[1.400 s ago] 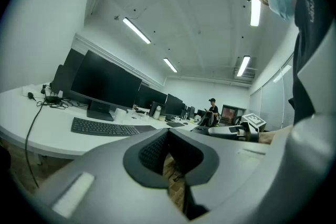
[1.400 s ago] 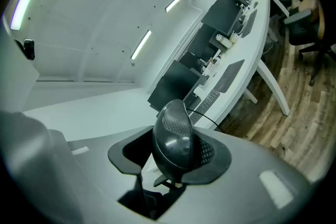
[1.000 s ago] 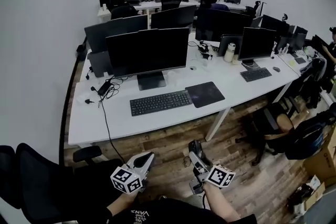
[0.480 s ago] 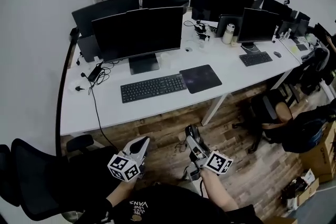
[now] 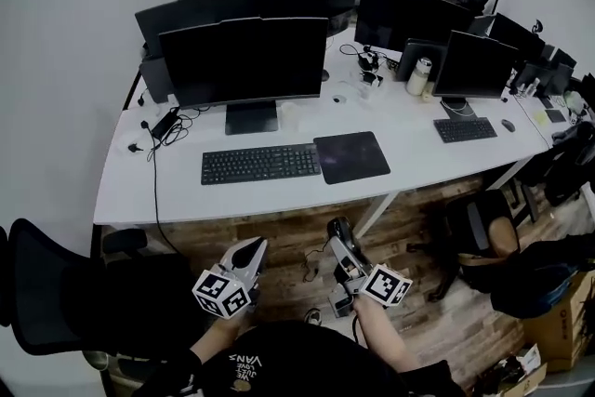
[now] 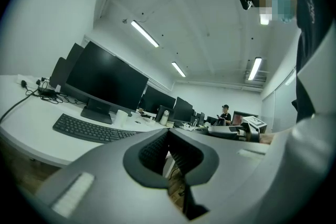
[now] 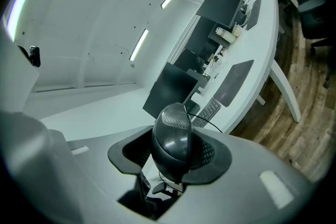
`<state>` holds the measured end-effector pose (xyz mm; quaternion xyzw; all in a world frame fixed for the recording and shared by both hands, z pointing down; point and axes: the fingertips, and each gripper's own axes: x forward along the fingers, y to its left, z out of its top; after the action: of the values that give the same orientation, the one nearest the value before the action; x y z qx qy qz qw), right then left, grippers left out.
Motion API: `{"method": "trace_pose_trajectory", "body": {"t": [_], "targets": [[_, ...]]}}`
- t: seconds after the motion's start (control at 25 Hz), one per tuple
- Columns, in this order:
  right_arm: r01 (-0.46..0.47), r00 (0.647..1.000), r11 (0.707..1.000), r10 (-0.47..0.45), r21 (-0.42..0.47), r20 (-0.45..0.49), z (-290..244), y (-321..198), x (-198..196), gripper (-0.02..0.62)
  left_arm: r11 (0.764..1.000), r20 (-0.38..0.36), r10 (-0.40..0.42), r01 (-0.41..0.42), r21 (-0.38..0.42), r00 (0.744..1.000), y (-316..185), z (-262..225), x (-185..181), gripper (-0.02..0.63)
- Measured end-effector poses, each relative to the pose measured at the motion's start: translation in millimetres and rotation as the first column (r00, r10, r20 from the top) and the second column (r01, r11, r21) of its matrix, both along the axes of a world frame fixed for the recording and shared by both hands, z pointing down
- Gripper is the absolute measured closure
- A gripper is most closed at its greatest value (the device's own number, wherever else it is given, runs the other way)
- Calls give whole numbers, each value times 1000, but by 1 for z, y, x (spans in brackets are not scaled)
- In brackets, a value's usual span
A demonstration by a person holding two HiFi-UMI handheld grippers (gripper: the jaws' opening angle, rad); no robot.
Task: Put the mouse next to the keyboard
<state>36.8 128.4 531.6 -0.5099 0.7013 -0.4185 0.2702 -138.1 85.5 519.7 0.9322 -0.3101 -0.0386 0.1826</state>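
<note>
My right gripper (image 7: pixel 176 152) is shut on a black mouse (image 7: pixel 172 139), which stands up between its pads; in the head view the same mouse (image 5: pixel 340 232) shows at the tip of the right gripper (image 5: pixel 343 242), held low in front of the person and off the desk. The black keyboard (image 5: pixel 260 164) lies on the white desk (image 5: pixel 186 195) in front of a monitor, with a dark mouse pad (image 5: pixel 350 156) just right of it. My left gripper (image 5: pixel 249 253) hangs beside the right one, its jaws closed together on nothing (image 6: pixel 168 147).
Several monitors (image 5: pixel 244 60) line the desk, with cables (image 5: pixel 158 130) at its left end. A second keyboard (image 5: pixel 467 129) and mouse (image 5: pixel 508 125) lie further right. Black chairs (image 5: pixel 56 293) stand at lower left and at right (image 5: pixel 469 228). The floor is wood planks.
The head view has shifted so that the desk sits lower and nearer in the picture. Both grippers keep their places in front of the person, the mouse still held.
</note>
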Motion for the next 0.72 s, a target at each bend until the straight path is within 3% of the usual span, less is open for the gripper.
{"method": "trace_pose_trajectory", "body": {"t": [0.16, 0.32, 0.48, 0.6, 0.72], "targets": [[75, 997, 994, -74, 76, -10, -14, -17, 20, 410, 999, -5, -49, 49, 2, 999, 0, 0, 22, 604], [73, 997, 997, -73, 32, 22, -2, -27, 41, 410, 995, 12, -94, 94, -18, 995, 4, 4, 30, 604], [119, 992, 989, -122, 84, 31, -12, -40, 41, 410, 991, 39, -130, 132, -35, 991, -2, 9, 29, 604], [88, 995, 996, -89, 25, 45, 3, -48, 50, 410, 990, 43, -138, 140, -35, 989, -16, 10, 29, 604], [72, 997, 997, -73, 29, 37, 3, -63, 57, 410, 991, 36, -129, 131, -32, 991, -36, 10, 35, 604]]}}
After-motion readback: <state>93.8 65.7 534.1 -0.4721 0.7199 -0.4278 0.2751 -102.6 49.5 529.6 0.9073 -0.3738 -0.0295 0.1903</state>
